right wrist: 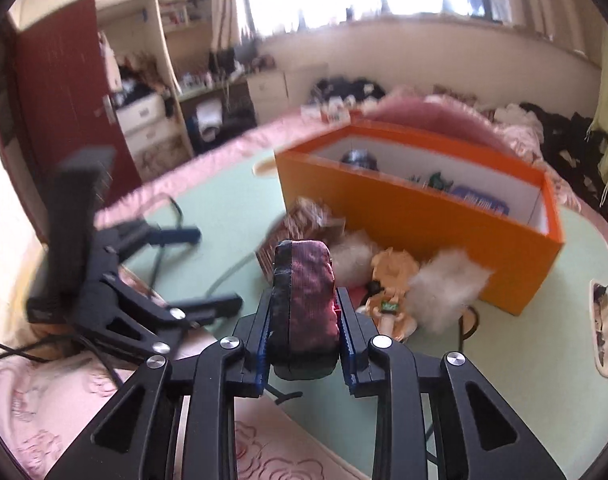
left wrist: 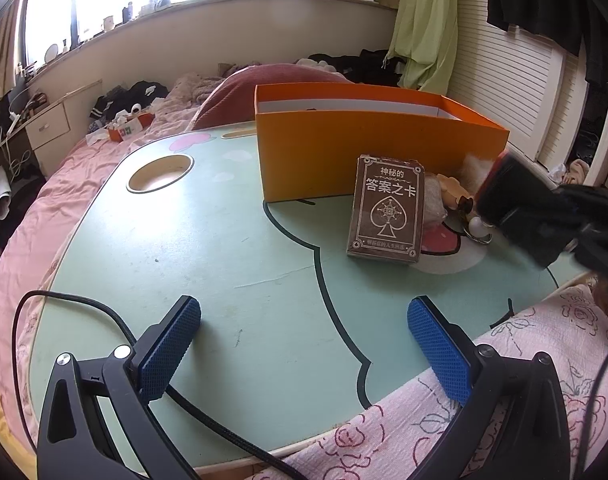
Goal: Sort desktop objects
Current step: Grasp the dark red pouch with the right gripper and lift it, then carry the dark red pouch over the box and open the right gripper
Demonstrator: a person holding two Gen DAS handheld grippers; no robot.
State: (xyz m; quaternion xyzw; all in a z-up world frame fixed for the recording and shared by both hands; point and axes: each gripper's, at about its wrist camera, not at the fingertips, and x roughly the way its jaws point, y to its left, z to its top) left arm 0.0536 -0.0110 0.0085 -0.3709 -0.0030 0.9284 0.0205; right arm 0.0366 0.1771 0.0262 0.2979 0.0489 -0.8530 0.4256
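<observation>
Surface: your mint-green lap table (left wrist: 232, 240) sits on a pink bed.
Right gripper (right wrist: 304, 320): clamped on a dark red pouch (right wrist: 306, 304), held off the table in front of the orange box (right wrist: 416, 216).
Left gripper (left wrist: 304, 344): your jaws stand wide, empty.
Card box (left wrist: 388, 208): leaning against the orange box.

The left gripper (left wrist: 304, 326) is showing a black frame of angular, triangle-cut links, and round silver screws are gleaming at its pivots. Its fingers are wearing blue pads (left wrist: 166, 350) with a fine knurled grid. A black braided cable (left wrist: 104, 312) is looping beside its left finger. The right gripper (right wrist: 304, 316) is showing the same black links, silver screws and blue-edged fingers.
</observation>
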